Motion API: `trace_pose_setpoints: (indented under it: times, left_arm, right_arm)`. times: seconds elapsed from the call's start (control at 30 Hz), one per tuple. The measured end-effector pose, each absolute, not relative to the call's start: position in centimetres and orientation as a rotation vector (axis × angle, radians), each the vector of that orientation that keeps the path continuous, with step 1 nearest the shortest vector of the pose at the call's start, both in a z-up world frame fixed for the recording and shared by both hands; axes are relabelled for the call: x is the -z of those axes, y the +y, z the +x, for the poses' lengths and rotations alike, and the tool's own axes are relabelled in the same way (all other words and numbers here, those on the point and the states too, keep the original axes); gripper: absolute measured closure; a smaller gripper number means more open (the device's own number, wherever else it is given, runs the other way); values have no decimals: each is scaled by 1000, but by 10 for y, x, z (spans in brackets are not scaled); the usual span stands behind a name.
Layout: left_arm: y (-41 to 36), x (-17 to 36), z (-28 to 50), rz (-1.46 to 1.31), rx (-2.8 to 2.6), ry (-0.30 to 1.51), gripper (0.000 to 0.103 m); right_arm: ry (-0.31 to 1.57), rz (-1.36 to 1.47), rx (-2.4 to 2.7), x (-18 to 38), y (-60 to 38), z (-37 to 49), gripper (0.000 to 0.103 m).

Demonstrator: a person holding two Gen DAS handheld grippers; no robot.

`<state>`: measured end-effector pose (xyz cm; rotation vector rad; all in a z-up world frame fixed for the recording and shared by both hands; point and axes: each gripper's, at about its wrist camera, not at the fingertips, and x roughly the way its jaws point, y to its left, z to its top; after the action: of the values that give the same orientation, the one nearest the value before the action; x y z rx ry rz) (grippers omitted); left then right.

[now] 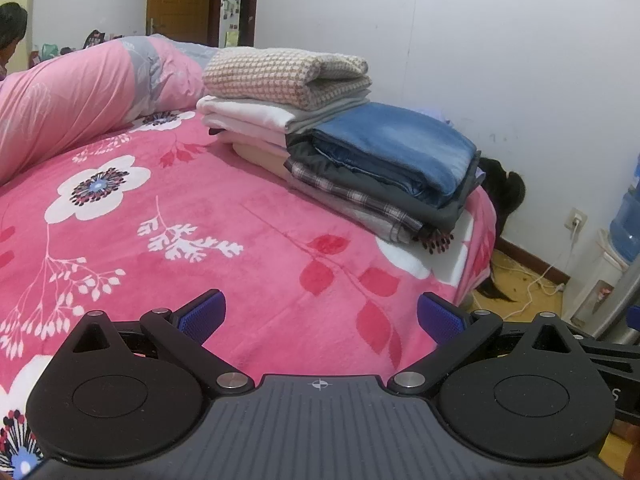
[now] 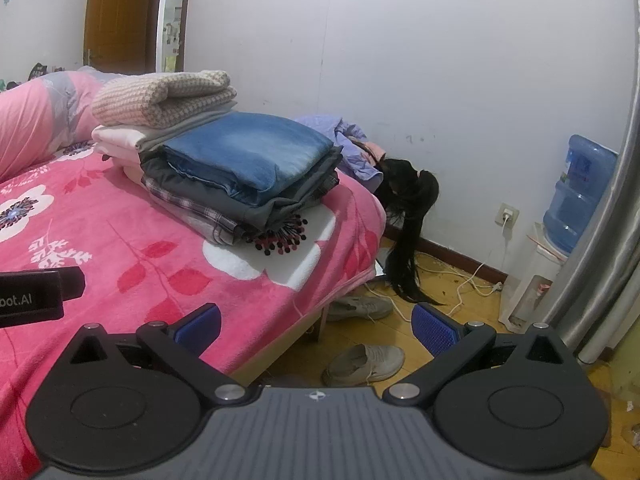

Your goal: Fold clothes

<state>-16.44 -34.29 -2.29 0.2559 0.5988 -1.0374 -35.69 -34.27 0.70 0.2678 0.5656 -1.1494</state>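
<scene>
A water jug (image 2: 580, 192) sits on its dispenser at the right of the right wrist frame; what is inside it I cannot tell. Both tongs, left (image 1: 320, 314) and right (image 2: 316, 322), are spread wide with nothing between their blue pads. The folded clothes sit mid-frame in two stacks on the pink bed (image 1: 200, 220): jeans (image 1: 396, 148) top the nearer, a checked knit (image 1: 280, 74) the farther.

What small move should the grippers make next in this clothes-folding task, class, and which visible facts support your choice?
Probably reach toward the lilac garment bunched at the bed's far corner behind the folded jeans. Both the left gripper and the right gripper are open and empty, the two stacks look already folded, and no loose garment lies on the pink blanket nearby.
</scene>
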Motion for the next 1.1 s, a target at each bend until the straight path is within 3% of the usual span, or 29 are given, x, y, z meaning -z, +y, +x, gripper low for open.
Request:
trace_pose_setpoints:
  times: [1.1]
  left_arm:
    - [-341,21,-162,249,1038,601,0]
  right_arm:
    - [568,256,1141,-8,-341,-355,0]
